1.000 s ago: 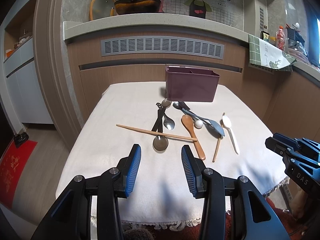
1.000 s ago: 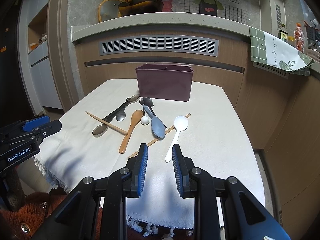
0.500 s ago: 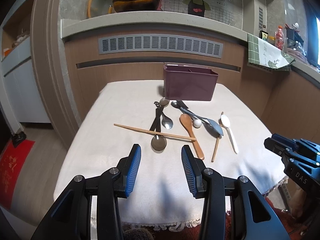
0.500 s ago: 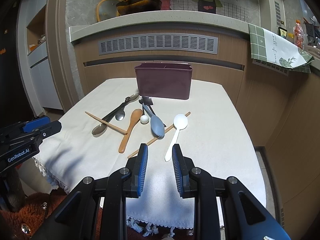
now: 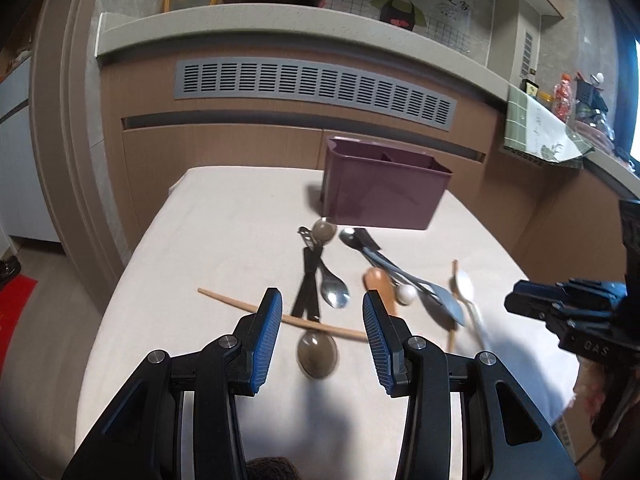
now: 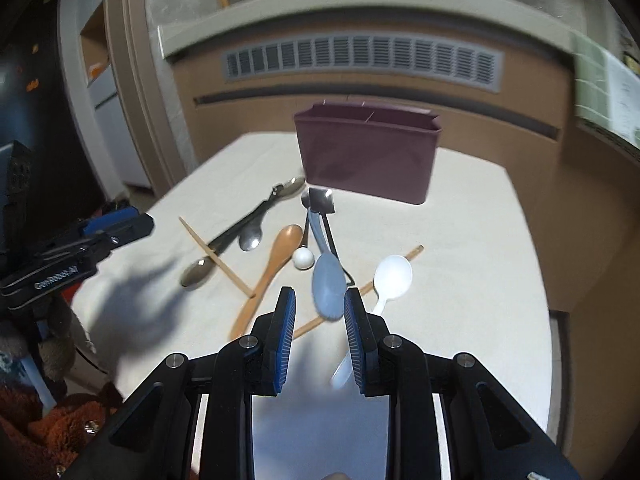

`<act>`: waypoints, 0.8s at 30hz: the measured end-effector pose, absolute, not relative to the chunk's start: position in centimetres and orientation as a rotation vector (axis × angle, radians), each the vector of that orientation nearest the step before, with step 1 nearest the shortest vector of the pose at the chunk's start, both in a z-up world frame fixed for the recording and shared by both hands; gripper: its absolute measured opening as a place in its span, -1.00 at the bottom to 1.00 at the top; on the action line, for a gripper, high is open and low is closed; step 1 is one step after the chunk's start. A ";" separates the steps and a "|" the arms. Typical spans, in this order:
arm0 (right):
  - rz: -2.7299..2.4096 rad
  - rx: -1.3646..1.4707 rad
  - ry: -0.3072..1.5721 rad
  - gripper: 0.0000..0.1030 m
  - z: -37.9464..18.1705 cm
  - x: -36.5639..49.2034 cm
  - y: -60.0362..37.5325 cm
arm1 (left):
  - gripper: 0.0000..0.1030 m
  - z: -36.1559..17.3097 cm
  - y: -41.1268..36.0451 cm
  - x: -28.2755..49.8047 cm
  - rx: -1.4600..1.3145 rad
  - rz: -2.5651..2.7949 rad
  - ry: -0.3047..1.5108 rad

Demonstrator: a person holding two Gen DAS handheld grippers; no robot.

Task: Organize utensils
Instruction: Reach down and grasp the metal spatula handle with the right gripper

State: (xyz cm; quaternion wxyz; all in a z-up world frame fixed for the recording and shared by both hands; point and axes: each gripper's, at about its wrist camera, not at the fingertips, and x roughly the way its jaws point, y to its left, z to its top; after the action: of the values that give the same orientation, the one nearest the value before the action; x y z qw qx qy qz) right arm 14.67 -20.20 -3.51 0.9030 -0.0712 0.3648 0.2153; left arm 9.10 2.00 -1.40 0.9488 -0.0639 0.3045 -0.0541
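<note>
Both pairs of jaws stand apart and empty. Beyond the right gripper (image 6: pixel 319 322) lies the grey-blue spoon (image 6: pixel 328 280), near the purple holder (image 6: pixel 366 156). It looks light, stiff and smooth; its narrow handle seems the best place to grip. The left gripper (image 5: pixel 322 328) hovers over the metal spoons.

Left tongs (image 5: pixel 322 322) and right tongs (image 6: pixel 319 322) both nearer the scattered utensils (image 5: pixel 334 292), apparently lower, jaws unchanged.

Utensil heap blocks the middle; cloth edges lie bare

Crossed chopstick (image 5: pixel 280 316), spoons and wooden spoon (image 6: pixel 276 264) crowd the tablecloth (image 5: pixel 224 232) before the purple caddy (image 6: pixel 366 156); bare cloth flanks the heap on both sides.
</note>
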 end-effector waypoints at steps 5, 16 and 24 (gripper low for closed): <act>0.498 -0.217 0.818 -0.54 -4.5 20.2 -18.0 | -0.16 -3.4 3.0 12.6 -0.156 -0.117 0.736; 0.554 -0.190 1.000 -0.54 -8.1 30.7 -13.7 | -0.16 -3.7 6.0 19.0 -0.215 -0.084 0.743; 0.611 -0.172 0.995 -0.42 -9.0 32.8 -12.7 | -0.16 -5.1 6.6 21.0 -0.262 -0.123 0.775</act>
State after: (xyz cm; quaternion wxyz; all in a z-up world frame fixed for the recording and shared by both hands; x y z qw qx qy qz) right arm 32.80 -12.72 -9.05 0.8308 -0.0813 0.4692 0.2882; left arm 20.97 6.59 -5.14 0.9156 -0.1275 0.3766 -0.0598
